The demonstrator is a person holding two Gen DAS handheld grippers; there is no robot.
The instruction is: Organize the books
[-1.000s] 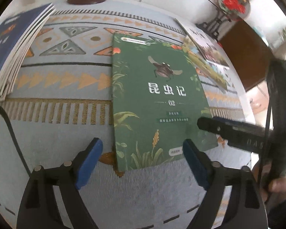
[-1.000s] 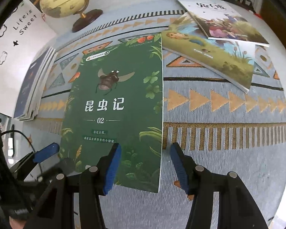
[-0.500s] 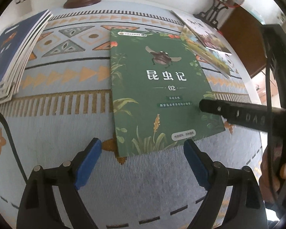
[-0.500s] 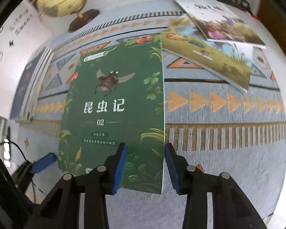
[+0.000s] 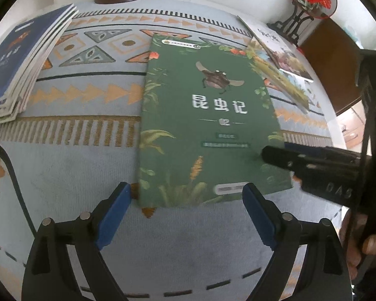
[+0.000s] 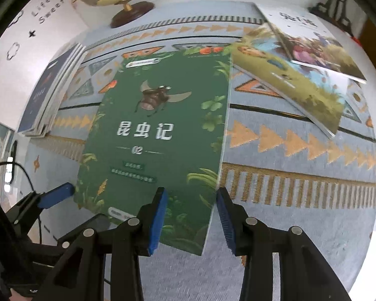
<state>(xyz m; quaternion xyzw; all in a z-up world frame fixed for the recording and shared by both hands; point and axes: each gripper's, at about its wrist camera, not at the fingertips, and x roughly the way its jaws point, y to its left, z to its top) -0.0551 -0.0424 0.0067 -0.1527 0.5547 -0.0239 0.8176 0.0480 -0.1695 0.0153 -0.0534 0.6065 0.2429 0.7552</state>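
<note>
A green book with a beetle on its cover [image 5: 208,125] lies flat on the patterned cloth; it also shows in the right wrist view [image 6: 160,135]. My left gripper [image 5: 188,213] is open, just short of the book's near edge. My right gripper [image 6: 190,215] is open with its jaws narrowed, straddling the book's near right corner; it enters the left wrist view from the right [image 5: 313,168]. A stack of blue books [image 5: 20,67] lies at the far left. Two picture books [image 6: 300,70] lie overlapped at the far right.
A globe on a wooden base [image 6: 122,2] stands at the back. A black ornamental stand with red flowers [image 5: 308,2] is at the back right. A white card with lettering [image 6: 37,37] leans at the left. The table edge drops off on the right.
My right gripper's jaws have narrowed and moved onto the green book's near right corner. My left gripper has stayed open near the book's front edge.
</note>
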